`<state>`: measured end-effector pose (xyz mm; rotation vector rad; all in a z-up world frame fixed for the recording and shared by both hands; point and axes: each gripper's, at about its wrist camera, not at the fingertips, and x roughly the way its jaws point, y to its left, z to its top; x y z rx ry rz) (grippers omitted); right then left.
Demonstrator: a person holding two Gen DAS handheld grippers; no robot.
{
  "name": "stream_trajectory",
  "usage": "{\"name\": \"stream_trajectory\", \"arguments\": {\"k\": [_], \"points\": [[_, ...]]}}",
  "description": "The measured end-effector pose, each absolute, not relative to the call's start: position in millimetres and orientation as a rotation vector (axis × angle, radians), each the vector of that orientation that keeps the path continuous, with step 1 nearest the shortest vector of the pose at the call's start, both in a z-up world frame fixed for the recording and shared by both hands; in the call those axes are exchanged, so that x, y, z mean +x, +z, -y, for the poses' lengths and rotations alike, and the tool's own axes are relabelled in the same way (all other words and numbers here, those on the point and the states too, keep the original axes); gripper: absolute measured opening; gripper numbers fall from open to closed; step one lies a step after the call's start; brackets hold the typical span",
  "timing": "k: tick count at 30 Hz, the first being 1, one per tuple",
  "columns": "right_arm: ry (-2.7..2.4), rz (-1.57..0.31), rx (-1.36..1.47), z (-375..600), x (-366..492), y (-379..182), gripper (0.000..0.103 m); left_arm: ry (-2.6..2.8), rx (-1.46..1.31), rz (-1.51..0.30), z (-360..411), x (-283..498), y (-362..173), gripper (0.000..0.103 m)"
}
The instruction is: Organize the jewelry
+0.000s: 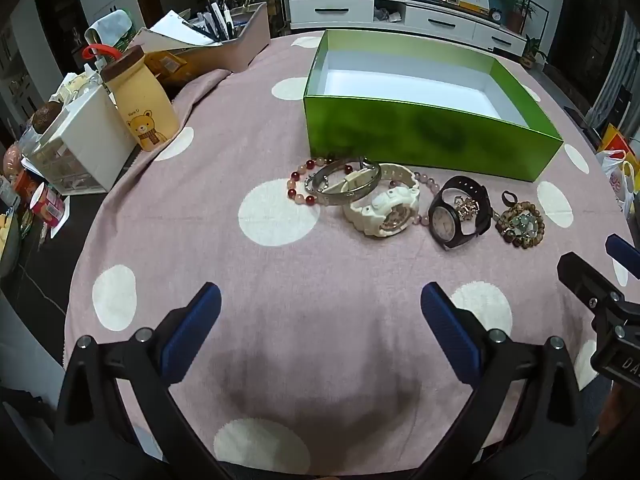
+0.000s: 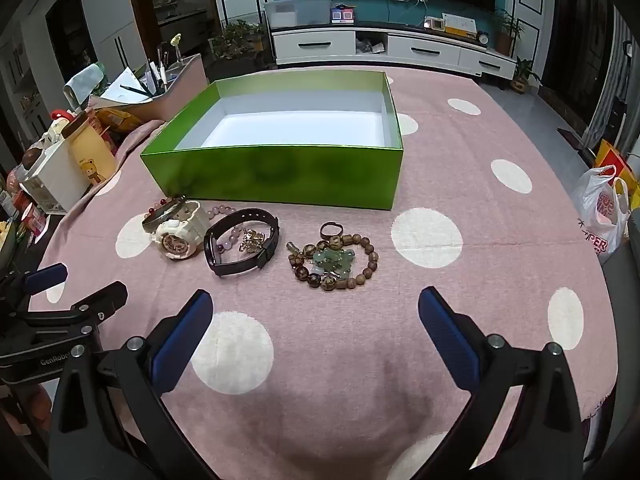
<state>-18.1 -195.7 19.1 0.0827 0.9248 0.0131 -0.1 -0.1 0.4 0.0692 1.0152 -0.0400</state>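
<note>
An empty green box [image 1: 420,136] [image 2: 280,180] with a white inside stands on the pink dotted cloth. In front of it lies a row of jewelry: a red bead bracelet [image 1: 298,184], a silver bangle [image 1: 346,182], a white watch [image 1: 384,208] [image 2: 178,232], a black watch [image 1: 460,212] [image 2: 240,246] with a small gold piece inside its strap, and a brown bead bracelet [image 1: 520,224] [image 2: 336,260] with green stones. My left gripper [image 1: 320,300] hangs open over bare cloth, short of the row. My right gripper [image 2: 316,300] is open too, just short of the brown beads.
At the left edge stand a yellow bear bottle [image 1: 140,100] [image 2: 90,156], a white drawer unit [image 1: 80,148], a pen tray [image 1: 236,44] and snack packs. A plastic bag [image 2: 604,208] hangs off the right side. A TV cabinet [image 2: 392,48] lines the back wall.
</note>
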Motion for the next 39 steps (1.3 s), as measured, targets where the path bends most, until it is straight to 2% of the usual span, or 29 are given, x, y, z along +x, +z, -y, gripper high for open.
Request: {"name": "stream_trajectory", "arguments": {"k": [39], "points": [[0.026,-0.911,0.088,197,-25,24,0.102,-0.041,0.108,-0.971,8,-9,16,0.101]]}}
